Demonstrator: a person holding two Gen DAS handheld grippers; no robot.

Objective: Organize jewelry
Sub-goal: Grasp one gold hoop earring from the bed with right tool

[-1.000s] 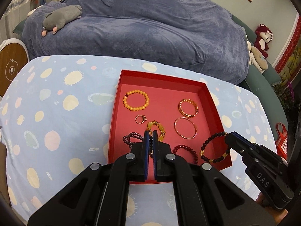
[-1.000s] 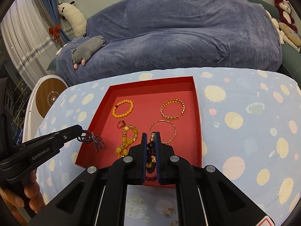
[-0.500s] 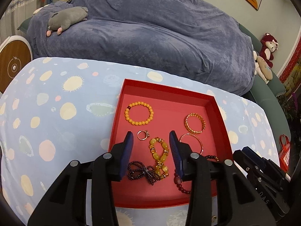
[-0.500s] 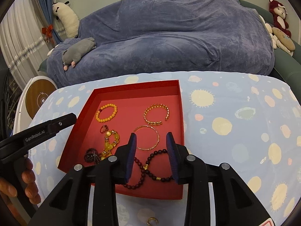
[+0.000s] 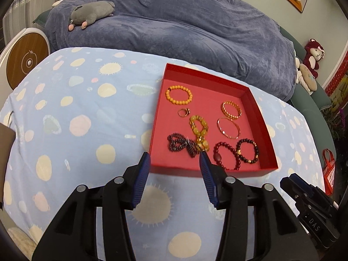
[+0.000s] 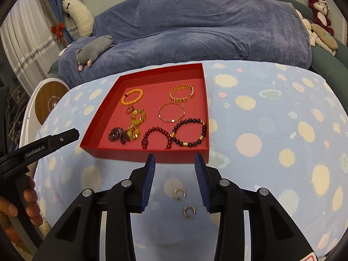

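Left gripper: held low over the tablecloth, just short of the near wall of the red tray. Fingers spread wide, holding nothing. In the right wrist view it enters from the left edge, gripped by a bare hand.

Right gripper: also short of the tray's near wall, fingers spread wide, holding nothing. In the left wrist view only its black body shows at lower right.

Tray contents, eight pieces:
- one orange bead bracelet, far left
- one small ring, just below it
- one gold beaded cuff, far right
- one thin gold bangle, near the cuff
- one yellow chunky bracelet, centre
- one dark purple bead strand, bunched, touching the yellow bracelet's near end
- one dark red bead bracelet, near wall
- one black bead bracelet with gold spacers, touching the dark red one

Outside the tray: two small open hoop earrings lie on the tablecloth between the right gripper's fingers.

Beyond the table: a sofa under a blue cover, with one grey plush toy on it.
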